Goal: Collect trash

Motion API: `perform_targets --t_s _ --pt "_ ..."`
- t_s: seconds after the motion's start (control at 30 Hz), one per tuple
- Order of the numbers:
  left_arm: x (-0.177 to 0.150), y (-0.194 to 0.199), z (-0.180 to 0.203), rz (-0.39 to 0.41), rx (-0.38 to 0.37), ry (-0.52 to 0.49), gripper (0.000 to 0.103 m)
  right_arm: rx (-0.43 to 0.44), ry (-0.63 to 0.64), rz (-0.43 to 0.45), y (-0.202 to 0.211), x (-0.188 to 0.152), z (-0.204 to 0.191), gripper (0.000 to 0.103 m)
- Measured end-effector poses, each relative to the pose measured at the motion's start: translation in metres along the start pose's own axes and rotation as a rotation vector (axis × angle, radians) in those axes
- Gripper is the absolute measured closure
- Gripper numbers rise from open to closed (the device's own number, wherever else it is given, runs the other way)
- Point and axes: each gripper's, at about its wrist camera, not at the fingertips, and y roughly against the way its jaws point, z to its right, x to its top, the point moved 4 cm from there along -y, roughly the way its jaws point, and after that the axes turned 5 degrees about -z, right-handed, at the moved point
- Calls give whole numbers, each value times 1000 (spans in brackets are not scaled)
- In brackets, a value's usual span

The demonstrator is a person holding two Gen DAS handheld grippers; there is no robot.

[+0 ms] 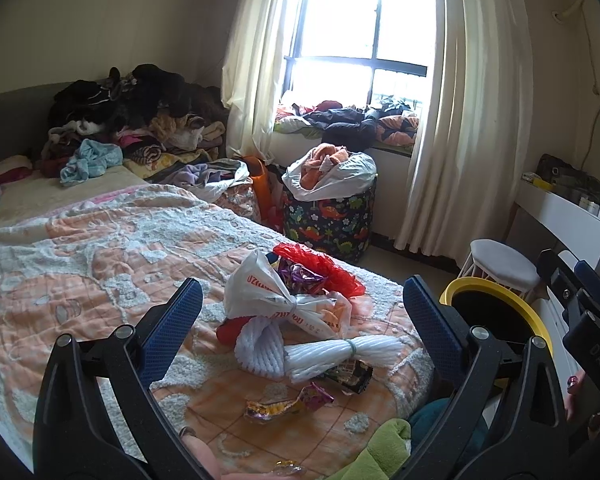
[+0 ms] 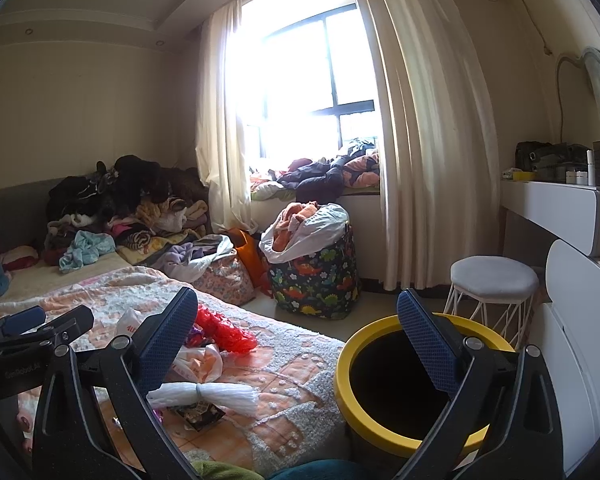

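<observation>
This was a lived-in home bedroom: a quilted bed (image 1: 99,248) heaped with clothes (image 1: 131,112), a curtained window (image 2: 300,80), a vanity shelf (image 2: 556,204)

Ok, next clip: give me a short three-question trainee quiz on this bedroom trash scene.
1. True or false: the left gripper is shut on a wrapper.
2. Which lies nearer the bed's foot edge: A) the red plastic bag or B) the white foam net?
3. Fill in: the bin beside the bed has a ____ rim.

Key: 1 false, both grippers are open and hold nothing; 2 B; 3 yellow.
</observation>
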Motion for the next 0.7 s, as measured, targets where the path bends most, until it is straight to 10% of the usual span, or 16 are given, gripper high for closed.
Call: perform_targets --t_s 0.7 --pt "-2 -2 4 -3 -6 0 11 0 -1 -3 0 -1 1 6"
